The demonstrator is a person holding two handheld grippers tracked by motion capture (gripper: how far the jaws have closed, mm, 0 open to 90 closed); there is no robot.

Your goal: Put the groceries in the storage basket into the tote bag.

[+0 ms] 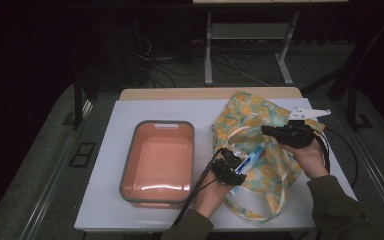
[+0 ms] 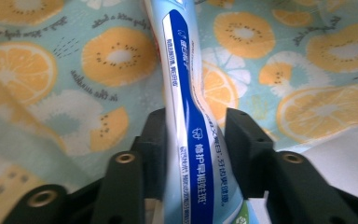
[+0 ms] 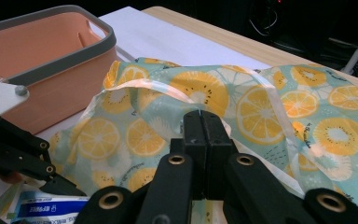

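- The white tabletop (image 1: 130, 115) carries a salmon-pink bin (image 1: 158, 162) with a grey rim, standing near its left edge.
- A fruit-print fabric bag (image 1: 245, 115) lies beside the bin, toward the right edge.
- The right gripper (image 1: 275, 132) has its jaws pressed together, seemingly pinching the bag's rim (image 3: 200, 108), though the fold is hard to make out.
- The left gripper (image 1: 237, 170) clamps a blue-and-white toothpaste tube (image 2: 186, 126) at the bag's mouth, near the front edge.

Bare white table (image 1: 130, 107) lies open around the basin (image 1: 158, 162); the fruit-print bag (image 1: 250, 112) crowds the right side.
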